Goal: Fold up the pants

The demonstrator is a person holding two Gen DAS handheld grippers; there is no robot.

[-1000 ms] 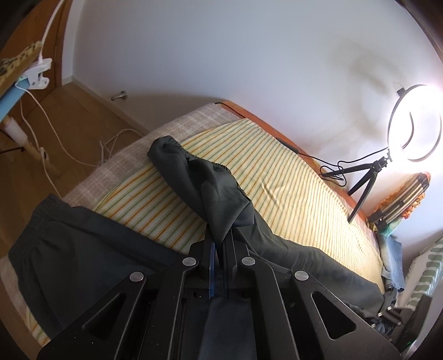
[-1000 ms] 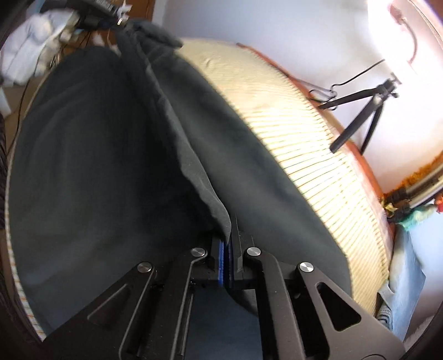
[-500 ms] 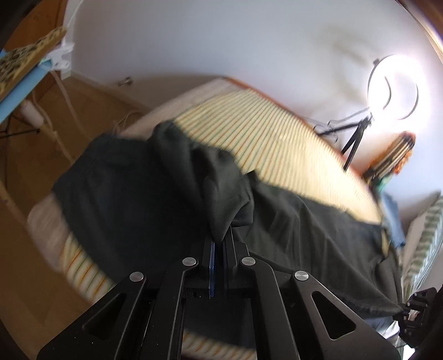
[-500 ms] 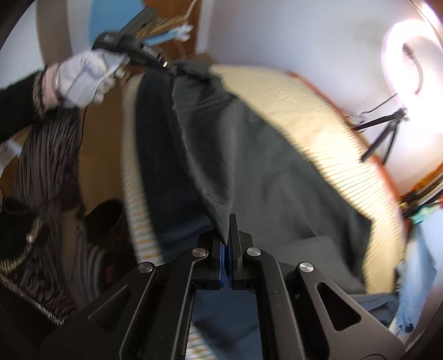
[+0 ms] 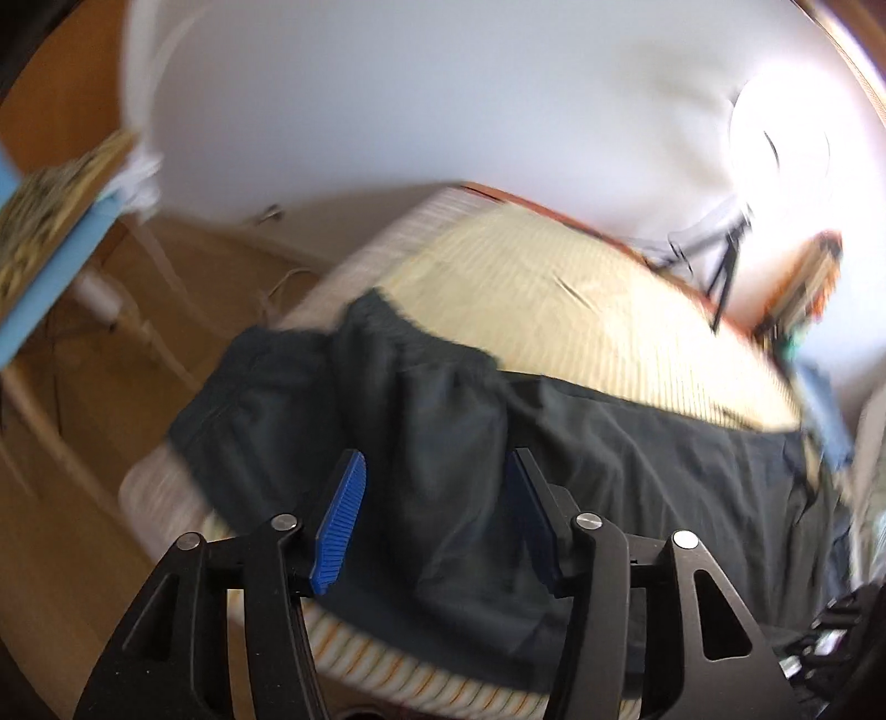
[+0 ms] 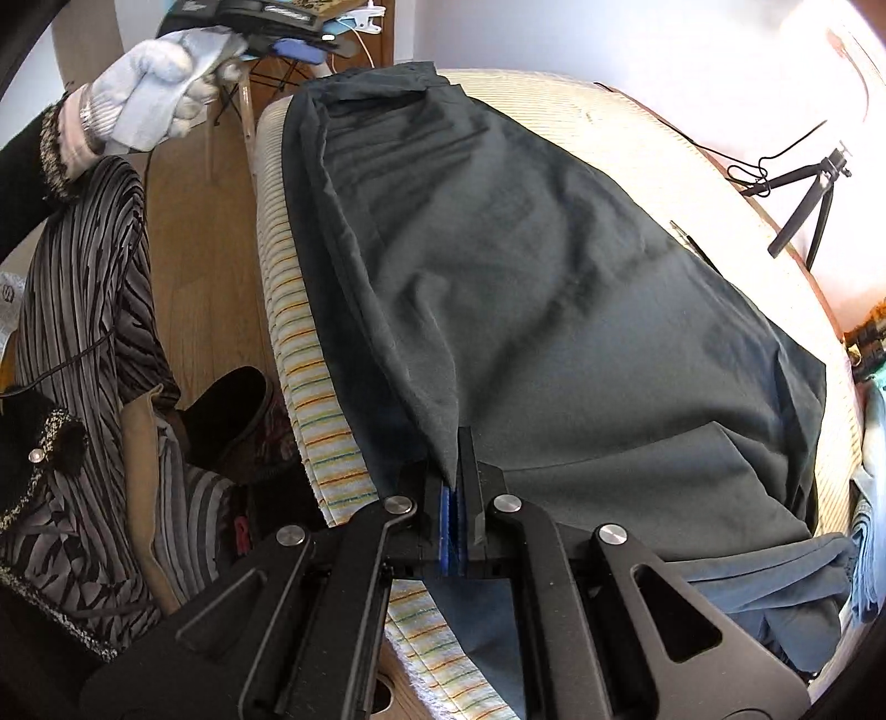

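- Nearest in the right wrist view: right gripper, pads pressed flat together on a pinched fold of the dark pants, cloth rising in a taut ridge from the tips.
- Just left of that grip: near edge of the striped bed cover, hanging over the side of the bed.
- Further left, off the bed: a person's striped grey garment and a dark slipper on the wooden floor.
- Across the middle: pants spread long and mostly flat over the bed, one end at the far left corner, the other bunched at the near right.
- Far left, above the floor: gloved left hand carrying the left gripper, clear of the cloth.
- In the blurred left wrist view: left gripper with jaws opening, blue pads well apart, pants seen between them but not touched by either pad.
- Far right, beyond the bed: small black tripod under a bright ring light against the white wall.
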